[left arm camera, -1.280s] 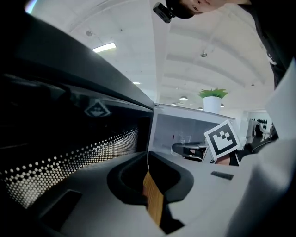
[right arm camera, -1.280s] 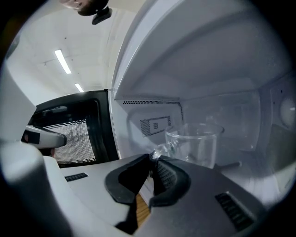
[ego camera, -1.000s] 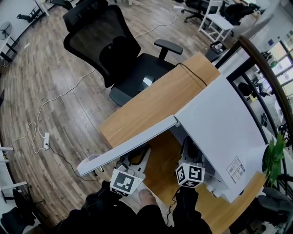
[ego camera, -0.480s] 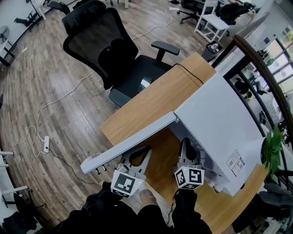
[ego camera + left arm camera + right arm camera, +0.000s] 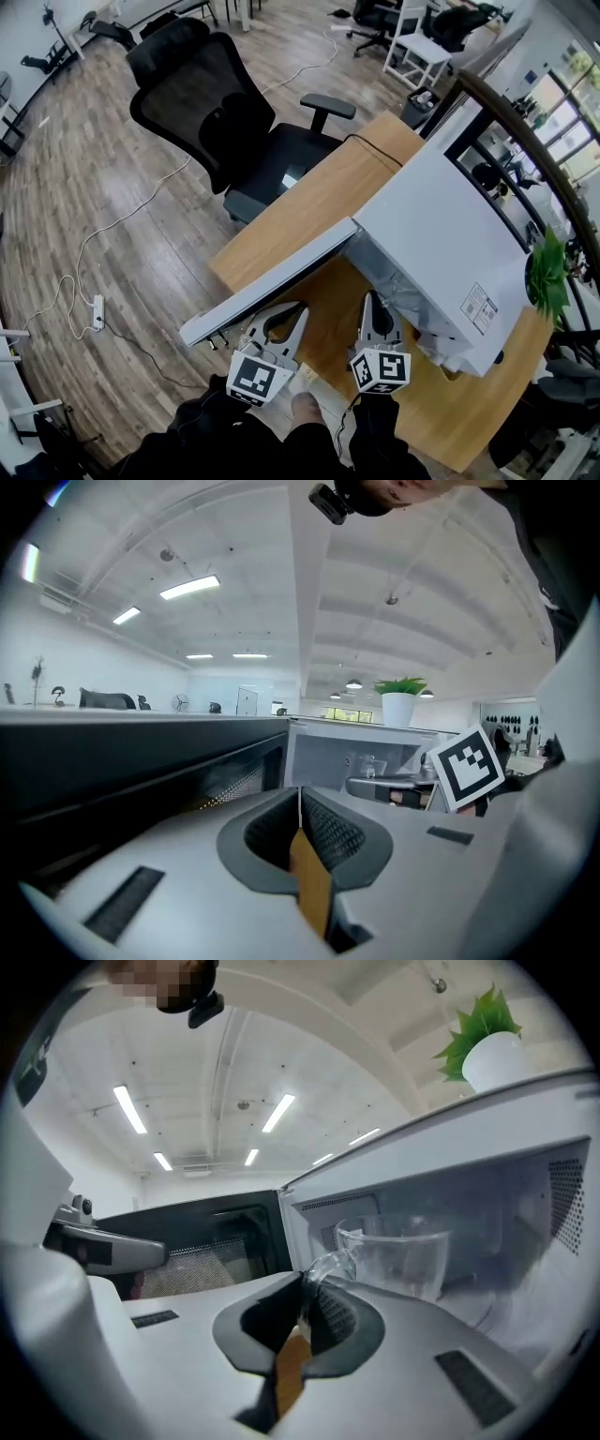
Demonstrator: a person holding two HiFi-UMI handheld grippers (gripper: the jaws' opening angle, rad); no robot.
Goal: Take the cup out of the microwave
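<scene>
A clear glass cup [image 5: 403, 1255] stands at the mouth of the white microwave [image 5: 441, 248], whose door [image 5: 272, 281] hangs open to the left. My right gripper [image 5: 305, 1283] is shut on the cup's glass handle [image 5: 330, 1262]. In the head view the right gripper [image 5: 375, 317] reaches under the microwave's front edge, and the cup is hidden there. My left gripper [image 5: 281, 326] sits just left of it, below the open door. Its jaws are together with nothing between them, as the left gripper [image 5: 300, 794] view shows.
The microwave stands on a wooden desk [image 5: 309, 211]. A black office chair [image 5: 216, 103] is behind the desk. A potted plant [image 5: 548, 277] sits at the right. A cable and power strip [image 5: 94, 314] lie on the wooden floor.
Both grippers have drawn back a little from the microwave toward me and risen slightly. The right one stays shut on the cup's handle.
</scene>
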